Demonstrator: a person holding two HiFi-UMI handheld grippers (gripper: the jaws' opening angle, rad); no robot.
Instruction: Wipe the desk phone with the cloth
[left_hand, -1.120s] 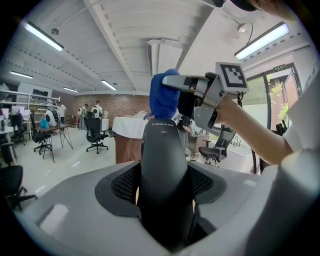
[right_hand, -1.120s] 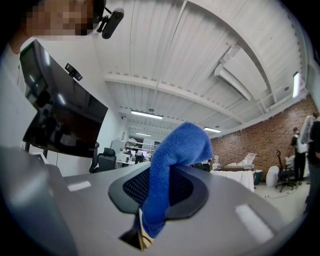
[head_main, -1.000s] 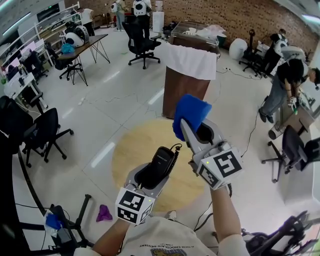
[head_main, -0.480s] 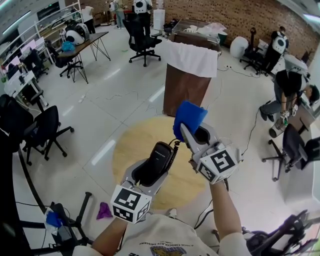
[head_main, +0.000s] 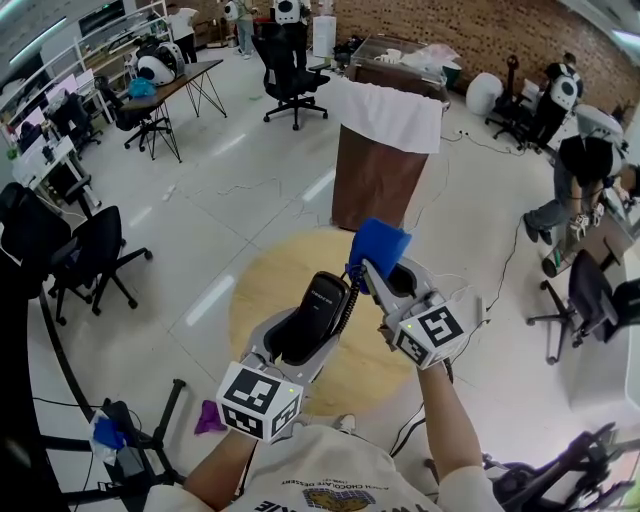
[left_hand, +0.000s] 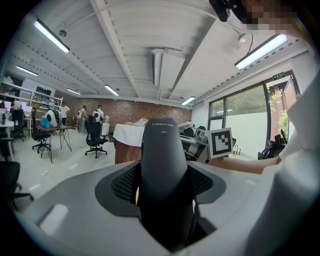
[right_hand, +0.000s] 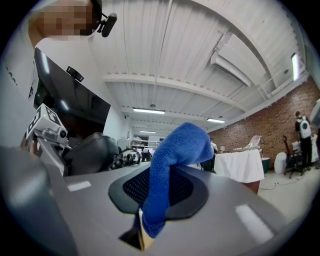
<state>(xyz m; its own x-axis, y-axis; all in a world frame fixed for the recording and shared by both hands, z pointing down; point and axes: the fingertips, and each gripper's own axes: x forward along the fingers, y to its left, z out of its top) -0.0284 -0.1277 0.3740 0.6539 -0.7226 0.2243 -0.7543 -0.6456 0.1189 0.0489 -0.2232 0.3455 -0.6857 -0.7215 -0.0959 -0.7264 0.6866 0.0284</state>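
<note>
The left claw (head_main: 300, 345) is clamping the black handset (head_main: 325, 298) of the desk phone. Its jaws are standing wide apart, with both pads pressing on the lower half of the body. The right claw (head_main: 385, 275) is pinching a fold of the blue cloth (head_main: 378, 243) between nearly closed jaws, and the loose bulk is flopping over beyond the tips. Both claws are hanging in the air above the round wooden desk (head_main: 262, 300), and no phone base is showing. The handset's long axis is running straight out along the left claw's pointing line, so its upper end is sticking well past the jaws with the coiled cord (head_main: 350, 300) trailing off its right side. From the right claw, that free end is lying just to the left of and slightly below the cloth. From the left claw, the cloth is sitting up and to the right of the handset tip. The two are very close, possibly touching, though the head view is too coarse to settle it. The wipe probably calls for the right claw, the nearer one, to bring the cloth leftward onto the exposed end and draw it along that long axis.
</note>
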